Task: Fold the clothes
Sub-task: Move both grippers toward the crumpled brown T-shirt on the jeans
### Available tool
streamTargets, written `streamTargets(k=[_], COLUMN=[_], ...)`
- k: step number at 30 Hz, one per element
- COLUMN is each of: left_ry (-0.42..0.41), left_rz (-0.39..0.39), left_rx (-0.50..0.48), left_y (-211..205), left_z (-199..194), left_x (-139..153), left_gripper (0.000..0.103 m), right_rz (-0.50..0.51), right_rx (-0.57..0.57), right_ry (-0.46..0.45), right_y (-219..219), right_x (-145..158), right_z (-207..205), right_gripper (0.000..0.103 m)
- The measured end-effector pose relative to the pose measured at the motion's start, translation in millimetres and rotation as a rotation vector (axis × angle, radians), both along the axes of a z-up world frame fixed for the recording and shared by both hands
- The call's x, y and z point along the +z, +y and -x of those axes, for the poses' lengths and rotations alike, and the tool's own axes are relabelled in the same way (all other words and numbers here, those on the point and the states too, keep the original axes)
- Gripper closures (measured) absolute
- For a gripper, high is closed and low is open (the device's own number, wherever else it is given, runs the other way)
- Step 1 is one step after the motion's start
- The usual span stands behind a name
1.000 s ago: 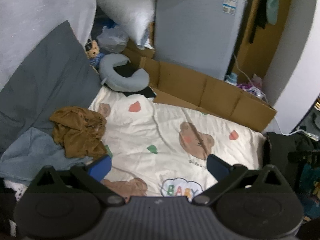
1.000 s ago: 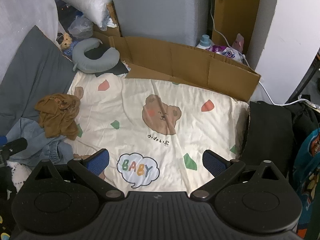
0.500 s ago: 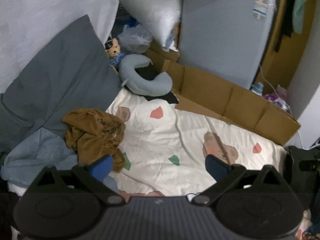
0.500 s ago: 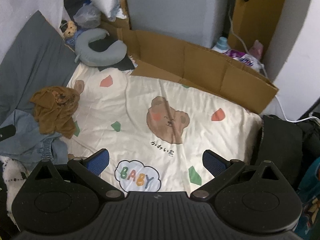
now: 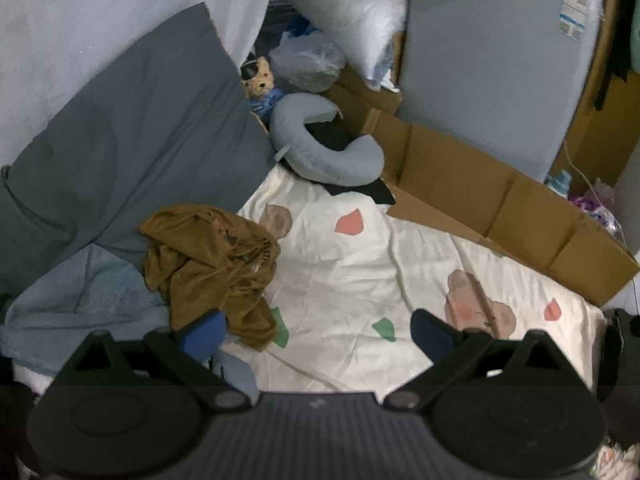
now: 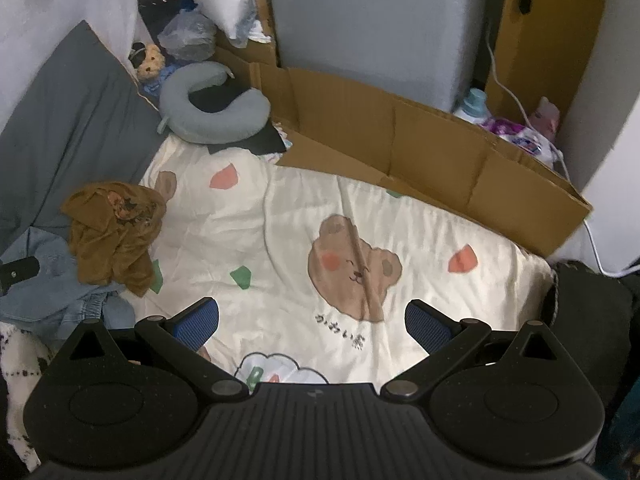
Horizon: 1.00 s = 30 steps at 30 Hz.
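Since the earlier frames the left gripper (image 5: 316,334) has swung left and closed in on the clothes pile; the brown garment (image 5: 212,264) now fills more of its view and sits just ahead of the left finger pad (image 5: 202,334). Right gripper (image 6: 312,322) has advanced slightly over the bedsheet; the "BABY" cloud print (image 6: 280,368) has slid partly under its body.

Left gripper: jaws spread wide, holding nothing. Its left pad overlaps the lower hem of the brown garment in view; contact cannot be confirmed.

Right gripper: jaws spread wide, holding nothing, above the cream bear-print sheet (image 6: 280,240), well apart from the pile.

Brown garment: crumpled, on the sheet's left edge, lying partly on a light-blue denim garment (image 5: 80,292). Same pair from the right wrist: brown garment (image 6: 116,232), denim (image 6: 52,284).

Beyond the pile: a dark grey pillow (image 5: 132,140) leaning against the pale wall.

Far edge of the sheet: a grey U-shaped neck pillow (image 5: 320,148) with a black cloth under it. A small plush bear (image 5: 260,80) sits behind it.

Flattened cardboard (image 5: 500,200) runs along the sheet's far right side. Behind it stands a grey appliance (image 5: 480,60); a white pillow (image 5: 348,4) is at far centre.
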<state>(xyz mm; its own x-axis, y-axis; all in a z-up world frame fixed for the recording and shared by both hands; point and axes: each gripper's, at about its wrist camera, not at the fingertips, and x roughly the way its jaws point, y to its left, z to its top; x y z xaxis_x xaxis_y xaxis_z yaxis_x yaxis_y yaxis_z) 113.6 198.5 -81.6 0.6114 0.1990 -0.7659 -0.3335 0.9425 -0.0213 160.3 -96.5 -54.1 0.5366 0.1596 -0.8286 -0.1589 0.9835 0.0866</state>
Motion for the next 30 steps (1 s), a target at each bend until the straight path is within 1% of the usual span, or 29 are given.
streamTargets(k=[3, 4, 6, 9, 14, 16, 17, 19, 22, 24, 27, 30], left_ry=[-0.017, -0.022, -0.034, -0.043, -0.050, -0.042, -0.036, -0.020, 0.002, 0.017, 0.035, 0.034], left_rz=[0.002, 0.003, 0.005, 0.002, 0.015, 0.021, 0.027, 0.024, 0.016, 0.015, -0.009, -0.032], left_rx=[0.016, 0.021, 0.031, 0.046, 0.056, 0.065, 0.071, 0.083, 0.092, 0.101, 0.117, 0.141], left_y=[11, 15, 23, 34, 51, 58, 62, 68, 76, 81, 90, 101], left_z=[-2, -3, -4, -7, -14, -17, -18, -21, -25, -27, -30, -29], left_x=[-8, -10, -15, -26, -51, -64, -71, -87, -112, -128, -151, -167], left_gripper=[0.003, 0.006, 0.007, 0.008, 0.014, 0.021, 0.023, 0.027, 0.027, 0.027, 0.027, 0.027], right_rz=[-0.005, -0.006, -0.008, -0.051, -0.107, -0.110, -0.110, -0.115, -0.143, -0.148, -0.149, -0.147], right_rx=[0.030, 0.038, 0.048, 0.070, 0.079, 0.095, 0.106, 0.128, 0.139, 0.139, 0.145, 0.155], right_ry=[-0.025, -0.033, -0.052, -0.087, -0.125, -0.127, -0.127, -0.124, -0.098, -0.081, -0.062, -0.053], right_y=[3, 3, 4, 1, -6, -7, -7, -6, -6, -6, -6, -5], right_x=[-7, -9, -15, -22, -38, -48, -54, -65, -87, -103, -126, -145], right_z=[-6, -8, -11, -17, -27, -31, -32, -34, -38, -40, -43, -44], right_gripper=[0.001, 0.001, 0.001, 0.001, 0.001, 0.002, 0.003, 0.007, 0.012, 0.013, 0.015, 0.015])
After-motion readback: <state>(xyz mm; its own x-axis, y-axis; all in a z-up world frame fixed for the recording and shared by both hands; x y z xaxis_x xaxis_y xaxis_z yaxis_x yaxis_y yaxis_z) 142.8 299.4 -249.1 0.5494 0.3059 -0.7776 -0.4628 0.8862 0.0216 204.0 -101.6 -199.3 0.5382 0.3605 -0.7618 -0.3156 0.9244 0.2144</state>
